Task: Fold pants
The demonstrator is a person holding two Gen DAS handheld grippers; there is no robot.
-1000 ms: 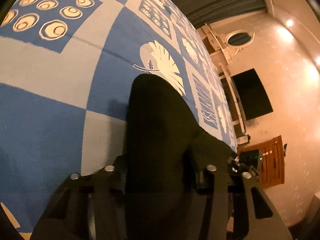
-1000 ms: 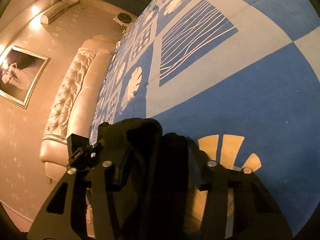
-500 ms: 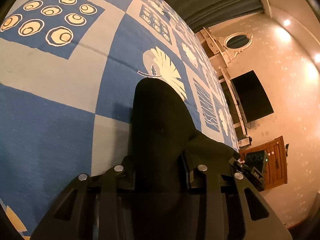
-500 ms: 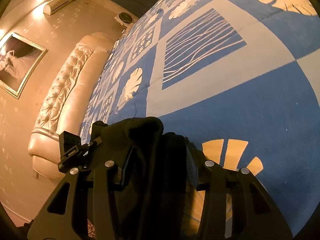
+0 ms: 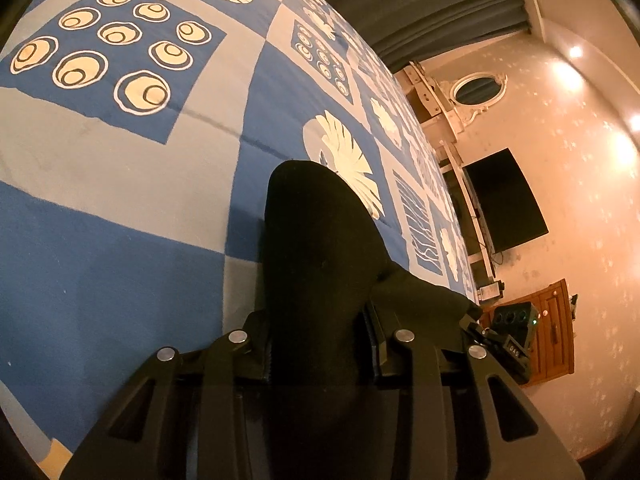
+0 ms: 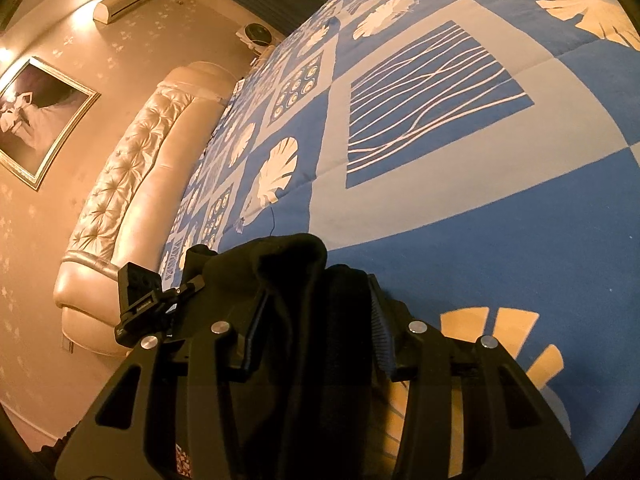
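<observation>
The black pants (image 5: 320, 248) hang between my two grippers above a blue and grey patterned bedspread (image 5: 120, 168). My left gripper (image 5: 320, 344) is shut on a thick fold of the pants, which bulges forward past the fingertips. My right gripper (image 6: 312, 332) is shut on another bunched part of the pants (image 6: 292, 264). The other gripper (image 6: 140, 304) shows at the left of the right wrist view, also on the cloth. The rest of the pants is hidden under the grippers.
The bedspread (image 6: 460, 160) covers a wide bed with a tufted cream headboard (image 6: 120, 208). A dark TV (image 5: 504, 196), a wooden cabinet (image 5: 556, 328) and a white dresser with an oval mirror (image 5: 476, 88) stand along the wall. A framed picture (image 6: 36, 116) hangs there.
Both grippers have lifted a little and tilted, still shut on the pants. The bedspread pattern has slid down in both views, and more of the room shows.
</observation>
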